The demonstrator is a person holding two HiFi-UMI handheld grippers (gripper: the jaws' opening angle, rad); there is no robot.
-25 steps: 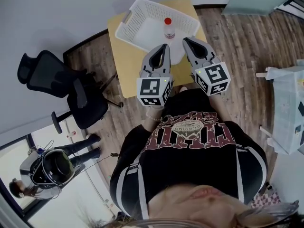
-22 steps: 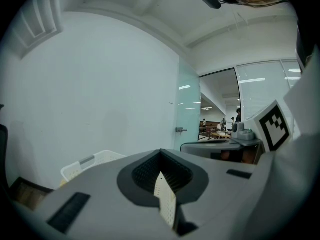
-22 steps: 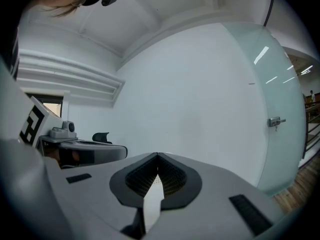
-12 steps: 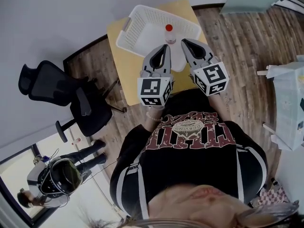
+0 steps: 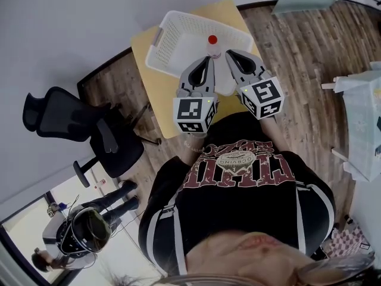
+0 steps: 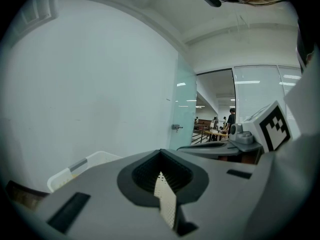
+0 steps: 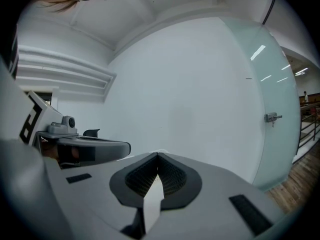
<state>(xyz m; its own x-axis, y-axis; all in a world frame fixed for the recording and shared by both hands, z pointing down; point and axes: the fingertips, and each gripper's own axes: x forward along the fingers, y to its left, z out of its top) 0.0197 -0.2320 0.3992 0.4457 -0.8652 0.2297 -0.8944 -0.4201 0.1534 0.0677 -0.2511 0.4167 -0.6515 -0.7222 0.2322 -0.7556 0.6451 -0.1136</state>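
Over my yellow table [image 5: 156,70], left gripper [image 5: 208,58] and right gripper [image 5: 228,53] sit closed, empty; light, slick-looking bottle [image 5: 212,44], I'd pinch mid-body

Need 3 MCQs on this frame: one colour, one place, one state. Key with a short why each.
1. What colour is the square table top under the white perforated plastic basket?
A blue
B black
C yellow

2. Where does the clear bottle with a red cap stand?
A on the bare table top
B in the basket
C between a tool's jaws

3. How do the jaws of the left tool and the right tool stand?
A both shut, nothing between
B both wide apart
C left shut on the bottle

Key: 1 C, bare yellow top shows beside the basket in the head view; 2 B, the bottle is upright inside the basket's walls; 3 A, each gripper view shows its jaw tips meeting with nothing between them.
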